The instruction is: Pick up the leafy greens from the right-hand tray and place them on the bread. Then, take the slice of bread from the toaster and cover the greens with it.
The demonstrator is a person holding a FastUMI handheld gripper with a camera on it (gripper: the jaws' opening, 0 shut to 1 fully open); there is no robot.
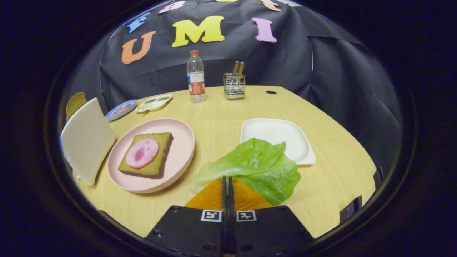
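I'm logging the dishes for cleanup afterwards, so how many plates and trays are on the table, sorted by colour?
Pink: 1, the round plate under the bread
White: 2, the square tray beyond the lettuce leaf that the gripper pinches, and the small divided tray by the bottle
Blue: 1, the small plate
Total: 4

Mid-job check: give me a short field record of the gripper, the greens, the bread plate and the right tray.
gripper: fingers shut on the lettuce leaf
lettuce leaf: held at its near edge, fanning out beyond the fingers, above the table
white tray: right of centre, partly behind the leaf
bread: on the pink plate, a pink round slice on top
toaster: left of the plate
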